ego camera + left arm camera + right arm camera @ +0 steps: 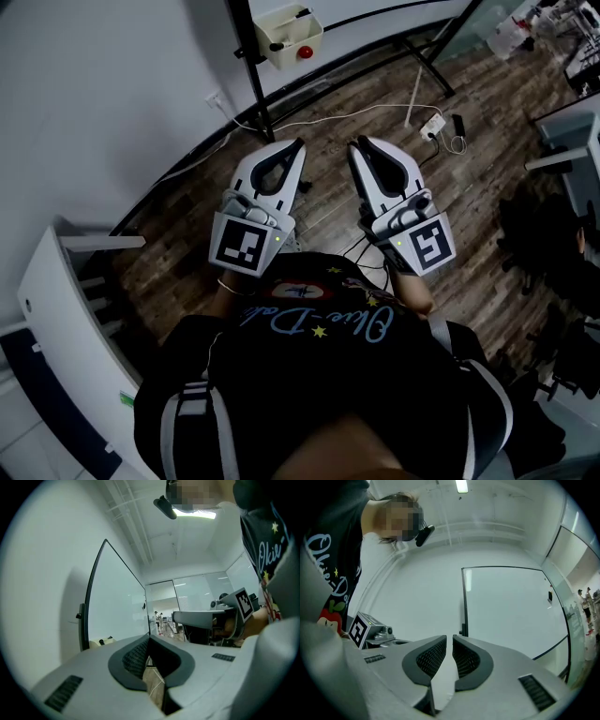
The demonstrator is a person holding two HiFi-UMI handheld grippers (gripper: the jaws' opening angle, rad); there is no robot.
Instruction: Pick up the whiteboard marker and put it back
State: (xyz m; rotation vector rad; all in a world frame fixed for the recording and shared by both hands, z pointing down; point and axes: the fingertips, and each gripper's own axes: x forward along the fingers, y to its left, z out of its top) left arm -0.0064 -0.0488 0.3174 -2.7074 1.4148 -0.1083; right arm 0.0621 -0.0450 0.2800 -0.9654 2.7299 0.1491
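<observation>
A cream tray (314,28) hangs below the whiteboard (375,11) at the top of the head view. It holds a red round piece (305,52) and a small dark object (275,45), too small to tell if it is the marker. Both grippers are held side by side in front of the person, well short of the tray, and point towards it. My left gripper (300,144) (149,637) is shut, tips touching, with nothing in it. My right gripper (356,142) (449,641) shows a narrow slit between its pads and holds nothing. The whiteboard (511,611) fills the right gripper view.
The whiteboard stand's black post (248,66) and leg (427,66) rest on the wooden floor. A power strip (433,127) with white cable lies beyond the right gripper. A white cabinet (66,309) stands at left, dark chairs (553,244) at right.
</observation>
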